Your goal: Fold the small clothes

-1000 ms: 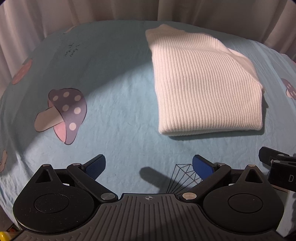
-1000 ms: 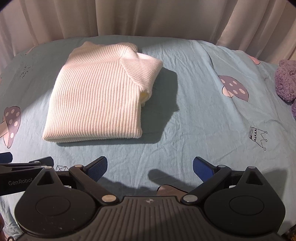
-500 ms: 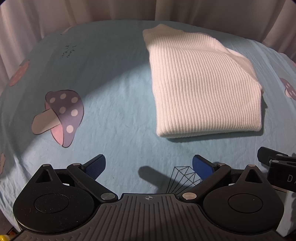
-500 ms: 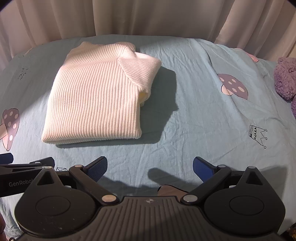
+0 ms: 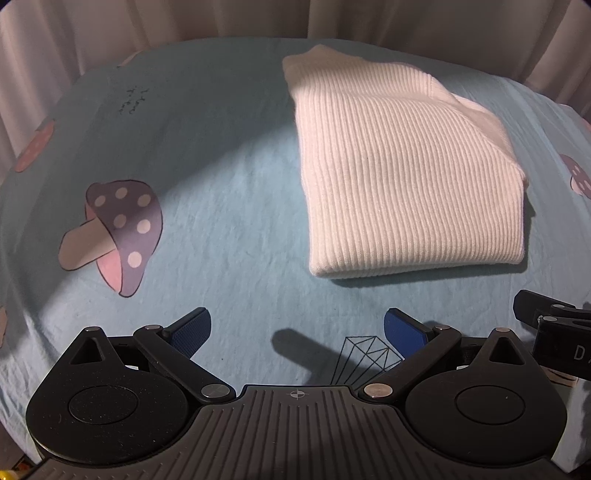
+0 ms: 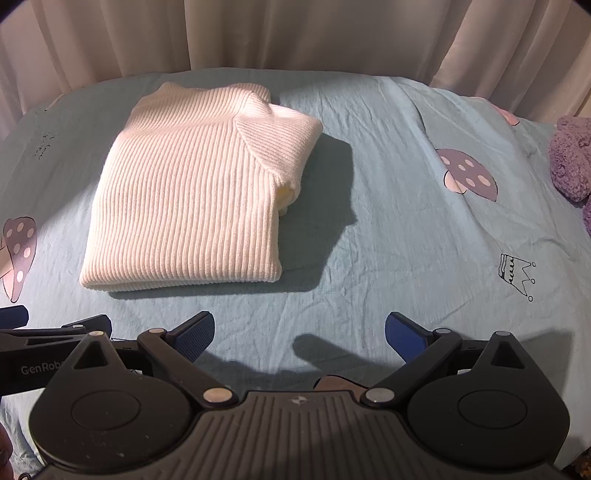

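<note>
A white ribbed sweater [image 5: 402,177] lies folded into a neat rectangle on the light blue bedsheet [image 5: 221,221]; it also shows in the right wrist view [image 6: 199,192]. My left gripper [image 5: 297,328] is open and empty, hovering over the sheet short of the sweater's near edge. My right gripper [image 6: 299,332] is open and empty, also short of the near edge, to the sweater's right. Each gripper shows at the edge of the other's view.
The sheet has printed mushrooms [image 5: 114,229], a diamond [image 5: 369,350] and a crown [image 6: 515,273]. A purple plush item [image 6: 570,162] lies at the far right. Pale curtains [image 6: 295,33] hang behind the bed.
Both grippers have drifted slightly; the sweater sits a little further left in both views. Both stay open and the sweater has not moved.
</note>
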Tool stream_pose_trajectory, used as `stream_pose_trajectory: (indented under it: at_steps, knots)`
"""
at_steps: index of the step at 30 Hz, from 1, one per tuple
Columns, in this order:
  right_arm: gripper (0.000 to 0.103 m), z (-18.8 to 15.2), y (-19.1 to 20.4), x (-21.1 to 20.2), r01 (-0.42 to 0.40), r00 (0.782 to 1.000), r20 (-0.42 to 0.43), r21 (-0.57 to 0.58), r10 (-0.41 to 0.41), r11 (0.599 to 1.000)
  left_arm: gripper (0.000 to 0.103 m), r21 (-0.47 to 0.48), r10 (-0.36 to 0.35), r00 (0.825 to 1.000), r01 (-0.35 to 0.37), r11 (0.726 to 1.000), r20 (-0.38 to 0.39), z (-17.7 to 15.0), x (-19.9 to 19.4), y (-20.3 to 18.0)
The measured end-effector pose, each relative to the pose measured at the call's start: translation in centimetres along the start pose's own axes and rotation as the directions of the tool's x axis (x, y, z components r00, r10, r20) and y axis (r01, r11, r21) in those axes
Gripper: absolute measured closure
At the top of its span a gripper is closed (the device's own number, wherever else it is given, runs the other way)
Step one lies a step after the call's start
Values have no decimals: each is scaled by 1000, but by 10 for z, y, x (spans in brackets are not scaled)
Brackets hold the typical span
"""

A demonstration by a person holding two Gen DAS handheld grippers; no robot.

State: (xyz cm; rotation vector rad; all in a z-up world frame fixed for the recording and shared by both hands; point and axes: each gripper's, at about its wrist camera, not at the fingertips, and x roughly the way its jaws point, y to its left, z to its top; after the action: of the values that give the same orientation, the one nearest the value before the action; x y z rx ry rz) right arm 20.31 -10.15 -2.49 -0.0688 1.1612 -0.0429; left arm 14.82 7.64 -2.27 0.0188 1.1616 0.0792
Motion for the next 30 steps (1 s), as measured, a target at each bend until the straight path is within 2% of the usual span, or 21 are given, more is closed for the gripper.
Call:
stream_pose_trajectory:
  at_steps: [30]
  knots:
    - [4,2,0,4,2,1000,-8,15,-2,1000,1,-5,-6,1000,6,1000,-6,1,1,0]
